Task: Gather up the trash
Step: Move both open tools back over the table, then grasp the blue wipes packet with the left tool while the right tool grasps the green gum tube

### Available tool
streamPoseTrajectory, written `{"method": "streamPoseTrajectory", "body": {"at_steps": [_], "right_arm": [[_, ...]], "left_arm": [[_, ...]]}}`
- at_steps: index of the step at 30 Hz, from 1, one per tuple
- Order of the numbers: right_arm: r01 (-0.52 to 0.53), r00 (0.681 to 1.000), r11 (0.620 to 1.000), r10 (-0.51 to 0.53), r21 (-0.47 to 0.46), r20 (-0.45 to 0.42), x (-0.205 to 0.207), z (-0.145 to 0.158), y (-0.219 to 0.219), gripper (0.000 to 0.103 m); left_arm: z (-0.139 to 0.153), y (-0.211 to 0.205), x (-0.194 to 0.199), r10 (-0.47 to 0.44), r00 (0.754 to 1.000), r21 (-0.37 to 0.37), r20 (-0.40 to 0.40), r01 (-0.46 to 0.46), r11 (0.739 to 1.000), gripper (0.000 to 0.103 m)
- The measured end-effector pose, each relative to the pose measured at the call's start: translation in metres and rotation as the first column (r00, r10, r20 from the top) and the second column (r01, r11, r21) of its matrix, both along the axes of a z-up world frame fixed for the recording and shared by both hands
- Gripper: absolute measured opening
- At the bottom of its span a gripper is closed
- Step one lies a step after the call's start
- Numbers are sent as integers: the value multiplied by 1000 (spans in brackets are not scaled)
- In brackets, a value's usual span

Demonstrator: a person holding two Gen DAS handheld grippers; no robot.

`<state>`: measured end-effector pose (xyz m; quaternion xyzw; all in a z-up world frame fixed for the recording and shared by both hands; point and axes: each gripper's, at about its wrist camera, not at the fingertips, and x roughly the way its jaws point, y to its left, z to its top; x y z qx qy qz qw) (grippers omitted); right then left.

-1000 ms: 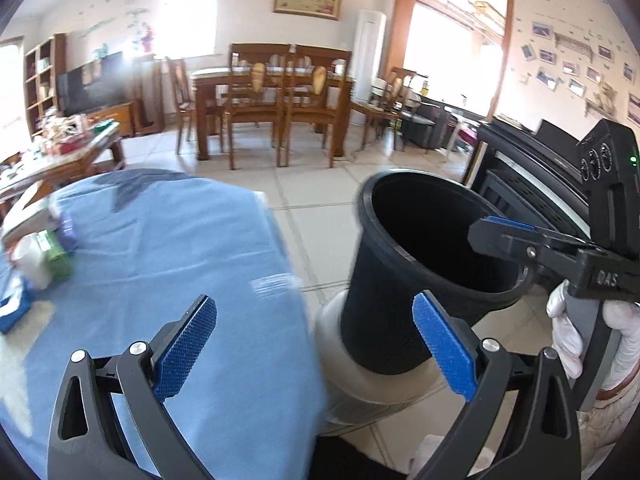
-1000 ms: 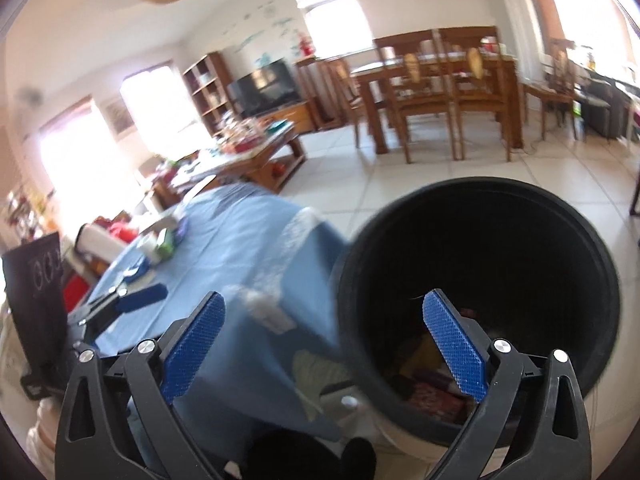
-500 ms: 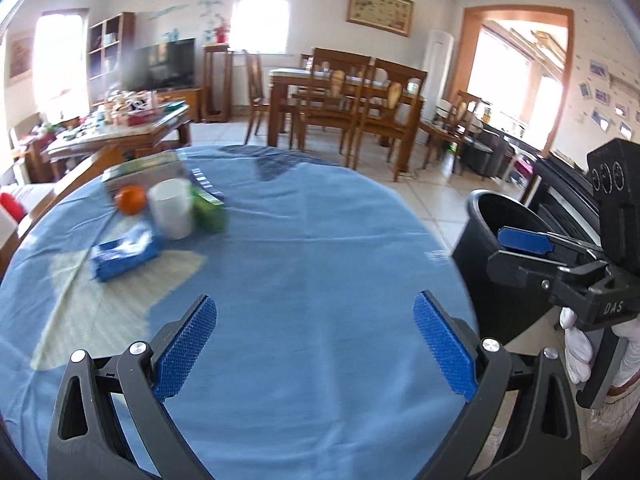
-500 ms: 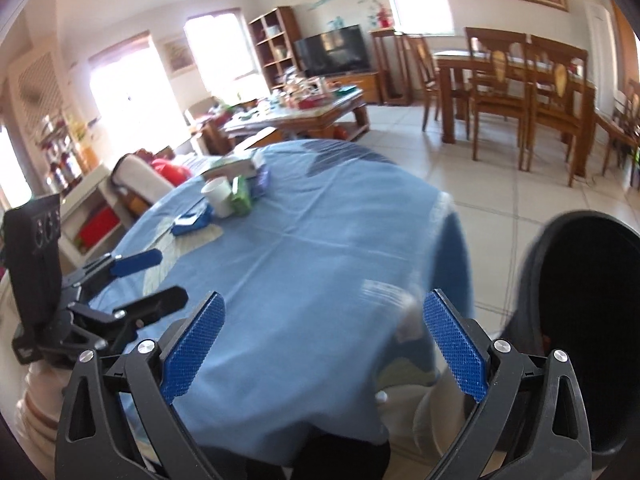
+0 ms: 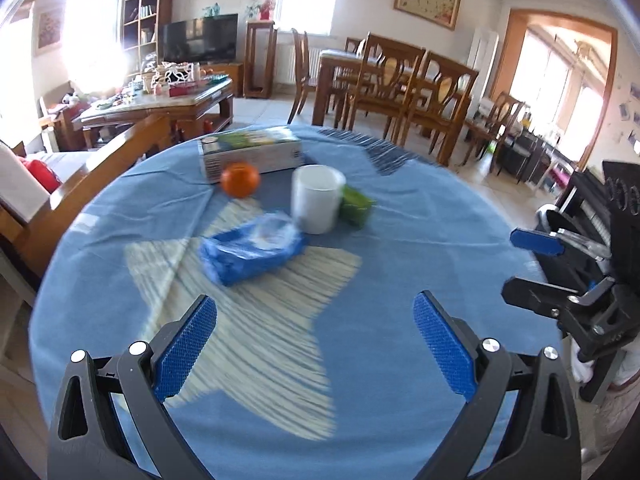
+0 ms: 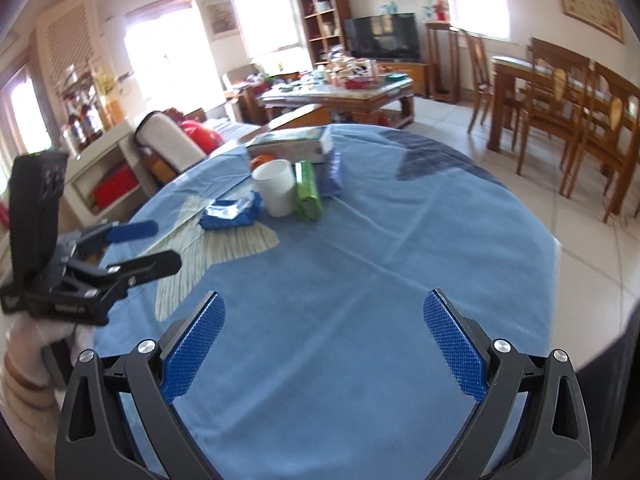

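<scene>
A round table with a blue cloth [image 5: 400,248] [image 6: 400,240] fills both views. On its far side lie a blue tissue pack [image 5: 252,252] [image 6: 232,212], a white cup [image 5: 318,204] [image 6: 276,192], a green packet [image 5: 356,202] [image 6: 308,196], an orange [image 5: 240,179] and a flat box [image 5: 250,152] [image 6: 292,144]. My left gripper [image 5: 316,346] is open and empty over the near cloth; it also shows in the right wrist view [image 6: 140,244]. My right gripper [image 6: 324,348] is open and empty, also seen in the left wrist view [image 5: 536,264].
The black bin's rim [image 6: 624,344] shows at the right edge. A wooden coffee table [image 5: 160,100] with clutter, a sofa [image 5: 24,184], and a dining table with chairs [image 5: 400,76] stand beyond. Tiled floor [image 6: 592,248] lies to the right.
Both grippers have swung left, away from the black bin and over the blue table. The items on the table have come into view. Both stay open and empty.
</scene>
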<state>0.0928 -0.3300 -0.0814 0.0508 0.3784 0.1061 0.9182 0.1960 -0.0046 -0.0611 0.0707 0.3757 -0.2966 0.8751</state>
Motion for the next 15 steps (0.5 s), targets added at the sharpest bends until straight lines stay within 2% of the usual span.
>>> {"method": "streamPoseTrajectory", "body": {"at_steps": [7, 11, 15], "right_arm": [[-67, 996, 996, 64, -50, -65, 54, -10, 19, 83], [-88, 992, 992, 80, -85, -96, 78, -16, 22, 77], [-107, 988, 989, 95, -99, -120, 101, -21, 23, 76]], "left_arm": [[-18, -1, 48, -73, 996, 161, -50, 80, 984, 98], [-29, -6, 65, -133, 985, 198, -106, 152, 968, 98], [-34, -9, 72, -151, 983, 250, -104, 173, 953, 98]]}}
